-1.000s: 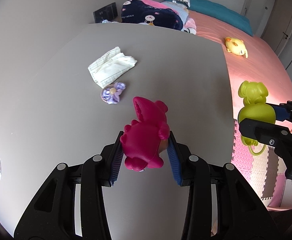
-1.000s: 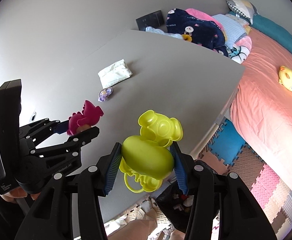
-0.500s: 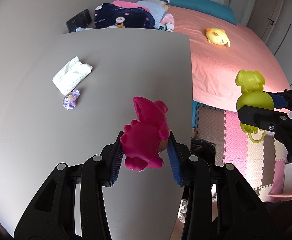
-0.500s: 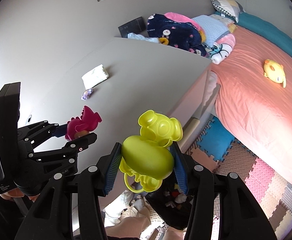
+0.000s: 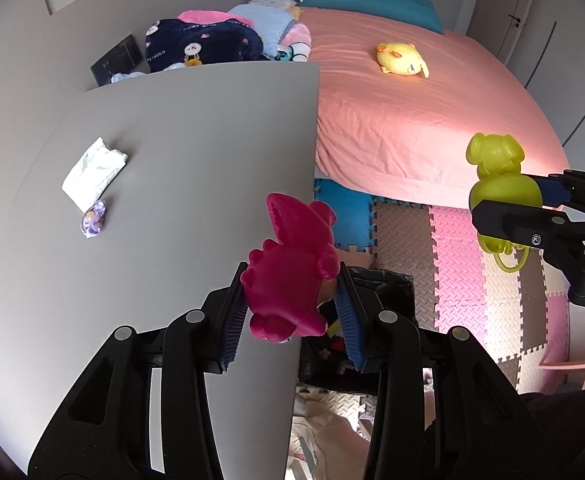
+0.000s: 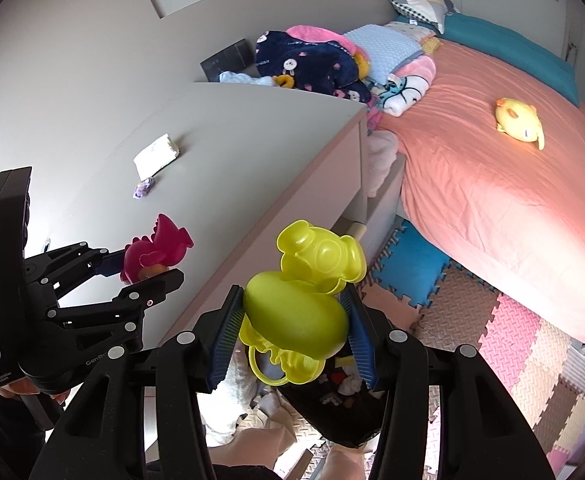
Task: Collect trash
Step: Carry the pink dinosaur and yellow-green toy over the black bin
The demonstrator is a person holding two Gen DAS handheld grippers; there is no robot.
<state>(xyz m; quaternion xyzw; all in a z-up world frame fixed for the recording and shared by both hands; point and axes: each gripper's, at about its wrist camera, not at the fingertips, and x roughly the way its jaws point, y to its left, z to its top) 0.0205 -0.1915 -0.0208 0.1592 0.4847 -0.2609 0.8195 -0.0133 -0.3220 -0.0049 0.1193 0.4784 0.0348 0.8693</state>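
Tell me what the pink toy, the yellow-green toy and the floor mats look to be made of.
Pink toy: likely hard molded plastic, smooth and slightly glossy, with crisp molded ridges.
Yellow-green toy: probably translucent plastic; light glows through its thin edges, and the body shows a soft sheen.
Floor mats: apparently foam puzzle tiles, matte with a stamped texture and interlocking toothed edges.

A glossy magenta plastic animal-shaped toy [image 5: 290,280] and a translucent yellow-green plastic animal-shaped toy with a ring loop [image 6: 300,312] are each pinched off the surface, above a black trash bin [image 5: 388,284] holding mixed scraps.
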